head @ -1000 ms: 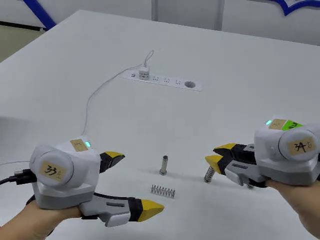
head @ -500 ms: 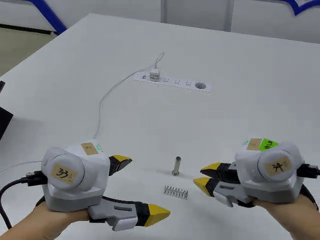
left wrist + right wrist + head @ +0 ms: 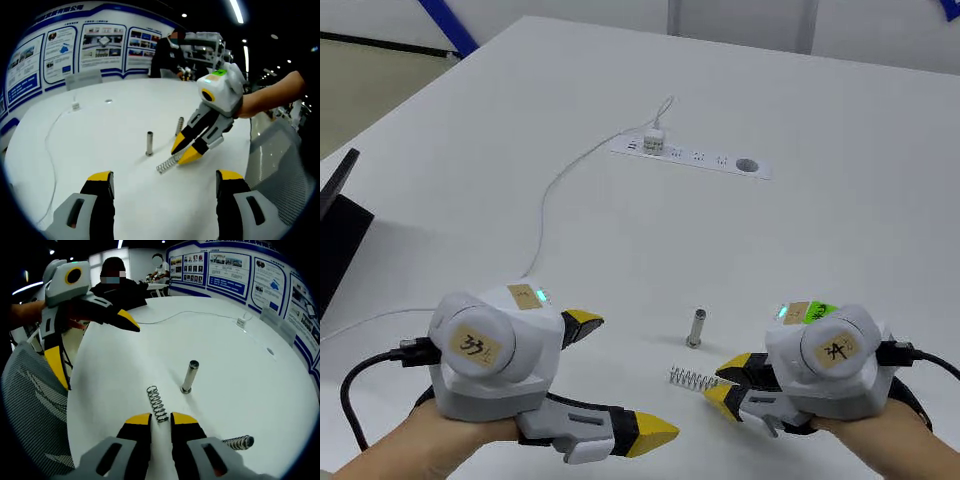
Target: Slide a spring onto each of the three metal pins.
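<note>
Your left tool (image 3: 625,378), marked "33" by hand, hangs over the tabletop (image 3: 820,250) with its jaws spread wide and nothing between them. Your right tool (image 3: 723,380) is marked something like "34", next to a green sticker (image 3: 817,311). Its jaws are drawn almost together. The loose spring (image 3: 688,378) lies on the tabletop with one end right at their tips, and I cannot tell whether they pinch it. Just beyond stands a bare pin (image 3: 697,327), upright. In the right gripper view a second pin (image 3: 239,442), wearing a spring, sits beside your jaw. Farther off lie a white power strip (image 3: 695,157) and a cable (image 3: 544,205). The wall posters (image 3: 235,270) are too blurred to read.
</note>
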A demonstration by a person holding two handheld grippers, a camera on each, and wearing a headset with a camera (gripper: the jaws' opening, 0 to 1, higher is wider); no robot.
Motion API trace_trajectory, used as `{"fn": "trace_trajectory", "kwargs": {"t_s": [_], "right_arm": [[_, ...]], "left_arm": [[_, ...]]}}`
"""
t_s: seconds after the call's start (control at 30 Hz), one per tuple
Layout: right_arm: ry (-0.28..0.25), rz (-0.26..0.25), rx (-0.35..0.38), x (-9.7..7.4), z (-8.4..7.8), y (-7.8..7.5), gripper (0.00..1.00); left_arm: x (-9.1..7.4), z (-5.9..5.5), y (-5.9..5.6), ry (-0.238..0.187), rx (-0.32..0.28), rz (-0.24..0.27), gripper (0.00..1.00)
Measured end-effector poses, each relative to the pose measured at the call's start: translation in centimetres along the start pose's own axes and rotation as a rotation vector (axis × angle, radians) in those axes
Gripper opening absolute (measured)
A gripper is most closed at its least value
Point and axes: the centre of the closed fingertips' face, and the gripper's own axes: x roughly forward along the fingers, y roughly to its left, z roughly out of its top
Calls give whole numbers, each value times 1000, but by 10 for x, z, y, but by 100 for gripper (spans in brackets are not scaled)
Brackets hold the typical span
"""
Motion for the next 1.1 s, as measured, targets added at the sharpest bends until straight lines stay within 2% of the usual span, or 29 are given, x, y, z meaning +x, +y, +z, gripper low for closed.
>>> {"fn": "trace_trajectory", "kwargs": {"t_s": [0.23, 0.37, 0.57, 0.9, 1.1], "right_arm": [[12, 41, -7, 8, -3, 4, 16], [5, 62, -7, 9, -2, 7, 15], [-1, 65, -7, 10, -1, 7, 12], [25, 70, -26, 5, -7, 17, 11], [9, 57, -22, -7, -7, 19, 11]], "left_arm": [[1, -10, -3, 18, -13, 1, 86], [1, -11, -2, 20, -23, 6, 85], [1, -8, -1, 18, -23, 7, 85], [1, -4, -5, 14, -9, -5, 84], [0, 2, -6, 5, 5, -9, 83]]}}
